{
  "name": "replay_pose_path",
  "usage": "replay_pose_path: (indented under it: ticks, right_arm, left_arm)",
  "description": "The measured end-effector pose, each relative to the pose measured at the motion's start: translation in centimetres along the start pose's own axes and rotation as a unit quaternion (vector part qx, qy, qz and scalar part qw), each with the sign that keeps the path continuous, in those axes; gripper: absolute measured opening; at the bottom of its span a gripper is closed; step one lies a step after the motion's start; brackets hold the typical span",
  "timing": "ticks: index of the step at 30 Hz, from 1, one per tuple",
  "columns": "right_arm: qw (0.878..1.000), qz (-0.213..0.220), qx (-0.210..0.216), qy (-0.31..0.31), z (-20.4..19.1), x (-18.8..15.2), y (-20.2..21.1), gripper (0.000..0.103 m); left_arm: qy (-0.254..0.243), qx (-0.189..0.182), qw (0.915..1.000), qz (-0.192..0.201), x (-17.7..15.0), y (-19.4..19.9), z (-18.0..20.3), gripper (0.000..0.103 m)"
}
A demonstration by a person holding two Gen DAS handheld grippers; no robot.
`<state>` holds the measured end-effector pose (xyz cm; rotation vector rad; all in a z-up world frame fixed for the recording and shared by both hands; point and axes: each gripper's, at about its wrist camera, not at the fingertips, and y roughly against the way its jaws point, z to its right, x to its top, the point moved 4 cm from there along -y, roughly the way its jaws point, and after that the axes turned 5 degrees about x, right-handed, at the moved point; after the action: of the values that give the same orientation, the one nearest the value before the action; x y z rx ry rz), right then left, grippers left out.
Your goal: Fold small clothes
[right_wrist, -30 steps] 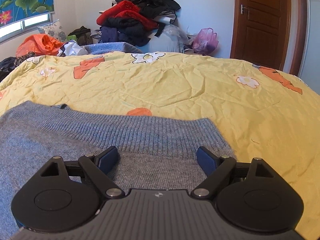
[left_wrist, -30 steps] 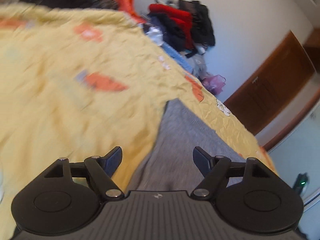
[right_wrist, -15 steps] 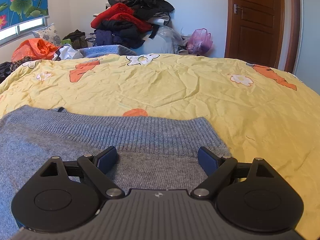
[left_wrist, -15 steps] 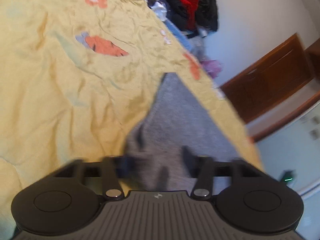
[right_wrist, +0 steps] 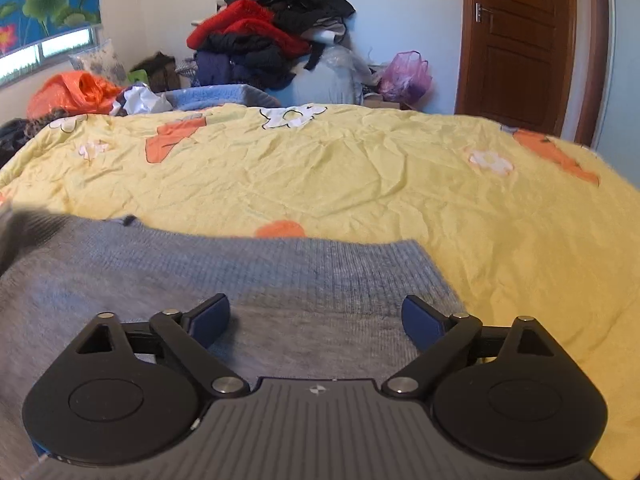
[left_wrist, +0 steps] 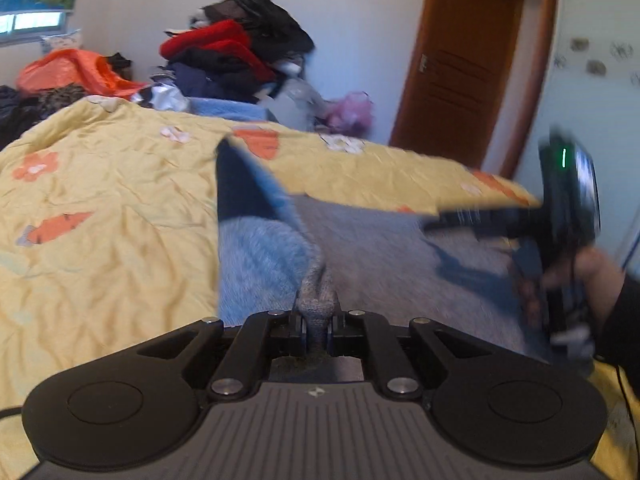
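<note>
Two grippers are at work on one grey sweater (right_wrist: 280,280), which lies spread on the bed under a yellow quilt (right_wrist: 360,184) printed with orange carrots and white flowers. My left gripper (left_wrist: 316,326) has its jaws clenched on a pinch of the grey knit — a bunched fold stands up between the pads, and that side of the sweater is lifted off the quilt so that a blurred flap shows its darker underside. Those jaws have just been closing, with the knit between them.

My right gripper (right_wrist: 316,320) hangs over the near part of the sweater with its jaws released and wide apart; they have just been opening a little further, and nothing is pressed between the blue pads (right_wrist: 210,316). The ribbed edge of the sweater runs across just beyond them, with one corner ending to the right on the bare quilt.

From the left view my right hand (left_wrist: 588,280) shows at the far right edge, blurred, in a dark sleeve, wrapped around its gripper's handle.

Beyond the bed a heap of clothes (right_wrist: 272,36) — red, black and navy — leans on the white wall, with an orange bag (right_wrist: 76,90) to its left and a brown door (right_wrist: 520,40) to the right.
</note>
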<state>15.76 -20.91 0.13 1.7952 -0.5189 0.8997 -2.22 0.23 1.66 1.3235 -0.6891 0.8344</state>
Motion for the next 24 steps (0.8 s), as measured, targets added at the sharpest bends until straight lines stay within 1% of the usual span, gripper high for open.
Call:
replay_pose_path:
  ticks: [1, 2, 3, 4, 5, 7, 9, 10, 12, 14, 15, 16, 17, 18, 19, 20, 21, 22, 24]
  right_arm:
    - [0.997, -0.010, 0.067, -0.029, -1.3, 0.4, 0.4, 0.093]
    - [0.989, -0.033, 0.134, -0.060, -2.7, 0.6, 0.3, 0.095]
    - [0.977, -0.062, 0.187, -0.084, -4.2, 0.7, -0.2, 0.096]
    - [0.967, -0.087, 0.218, -0.099, -5.6, 0.6, -0.9, 0.095]
    - [0.962, -0.105, 0.230, -0.104, -6.9, 0.7, -1.6, 0.095]
    - [0.957, -0.121, 0.243, -0.107, -8.8, 1.0, -3.1, 0.093]
    - [0.947, -0.150, 0.260, -0.119, -10.3, 1.2, -4.9, 0.093]
    - [0.944, -0.162, 0.261, -0.125, -10.9, 1.2, -5.7, 0.093]
    - [0.942, -0.163, 0.267, -0.124, -12.1, 1.6, -6.4, 0.093]
    - [0.936, -0.170, 0.285, -0.121, -13.2, 1.9, -6.6, 0.091]
    - [0.935, -0.170, 0.288, -0.116, -13.7, 2.0, -6.7, 0.086]
    - [0.939, -0.168, 0.282, -0.103, -14.3, 2.1, -6.9, 0.076]
    - [0.945, -0.170, 0.267, -0.082, -14.5, 2.1, -7.3, 0.068]
    - [0.951, -0.175, 0.246, -0.059, -14.7, 1.8, -7.7, 0.052]
    - [0.955, -0.175, 0.234, -0.041, -14.8, 1.6, -8.1, 0.039]
    - [0.956, -0.170, 0.238, -0.035, -14.5, 1.5, -8.3, 0.034]
    - [0.955, -0.168, 0.241, -0.035, -14.1, 1.6, -8.2, 0.025]
    - [0.956, -0.162, 0.244, -0.036, -13.6, 1.8, -7.8, 0.020]
    - [0.957, -0.144, 0.250, -0.026, -12.6, 2.3, -6.3, 0.017]
  left_arm:
    - [0.005, -0.003, 1.0000, -0.006, -0.3, -0.3, 0.1, 0.008]
    - [0.011, -0.004, 0.9999, -0.012, -0.6, -0.6, 0.0, 0.008]
    - [0.015, -0.003, 0.9998, -0.015, -0.7, -0.8, -0.2, 0.008]
    - [0.019, -0.001, 0.9997, -0.015, -0.7, -0.9, -0.3, 0.008]
    - [0.022, -0.001, 0.9996, -0.015, -0.7, -0.9, -0.6, 0.008]
    - [0.028, -0.003, 0.9995, -0.016, -0.6, -0.8, -1.1, 0.008]
    - [0.029, -0.005, 0.9994, -0.016, -0.7, -0.6, -1.5, 0.008]
    - [0.028, -0.006, 0.9995, -0.016, -0.8, -0.4, -1.5, 0.008]
    - [0.028, -0.007, 0.9994, -0.017, -0.9, -0.3, -1.6, 0.008]
    - [0.026, -0.010, 0.9995, -0.018, -1.1, -0.4, -1.4, 0.008]
    - [0.024, -0.009, 0.9995, -0.020, -1.2, -0.4, -1.4, 0.008]
    - [0.022, -0.009, 0.9995, -0.021, -1.2, -0.6, -1.4, 0.008]
    - [0.021, -0.008, 0.9995, -0.023, -1.2, -0.6, -1.3, 0.008]
    - [0.020, -0.007, 0.9995, -0.024, -1.2, -0.6, -1.3, 0.008]
    - [0.019, -0.006, 0.9995, -0.024, -1.2, -0.6, -1.2, 0.008]
    - [0.017, -0.006, 0.9996, -0.024, -0.9, -0.7, -1.2, 0.008]
    - [0.016, -0.007, 0.9995, -0.024, -0.7, -0.7, -1.2, 0.008]
    - [0.018, -0.010, 0.9995, -0.025, -0.4, -0.6, -1.1, 0.008]
    - [0.018, -0.025, 0.9991, -0.030, 0.1, -0.6, -0.2, 0.008]
